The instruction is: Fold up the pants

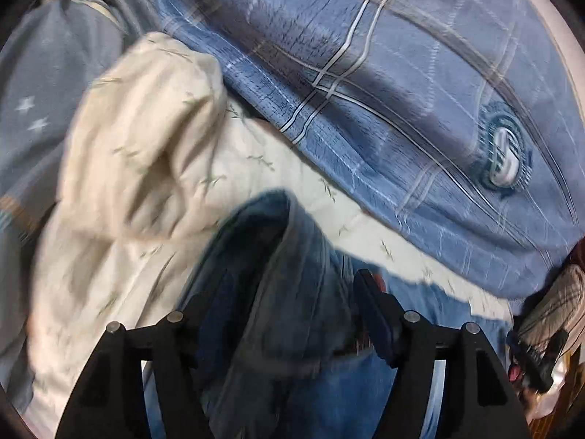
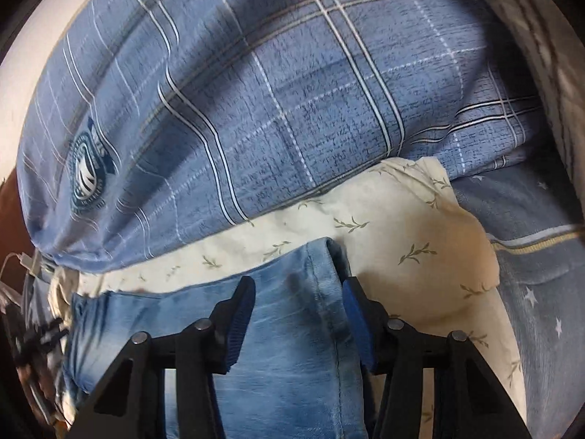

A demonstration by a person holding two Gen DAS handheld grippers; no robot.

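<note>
Between the fingers of the left gripper sits a bunched fold of blue jeans, raised above the bed; the jaws look closed on that fold, though the frame is motion-blurred. Right gripper: jaws spread wide, with the jeans lying flat between and beneath the blue pads; pads appear just beside the cloth edge, whether touching I cannot tell. Jeans lie on a cream sheet printed with small leaf sprigs. Behind the sheet, a blue plaid quilt with a round badge runs across both views. Grey-blue cloth with white stars lies beside the cream sheet. Right gripper's body shows at the left view's edge.
</note>
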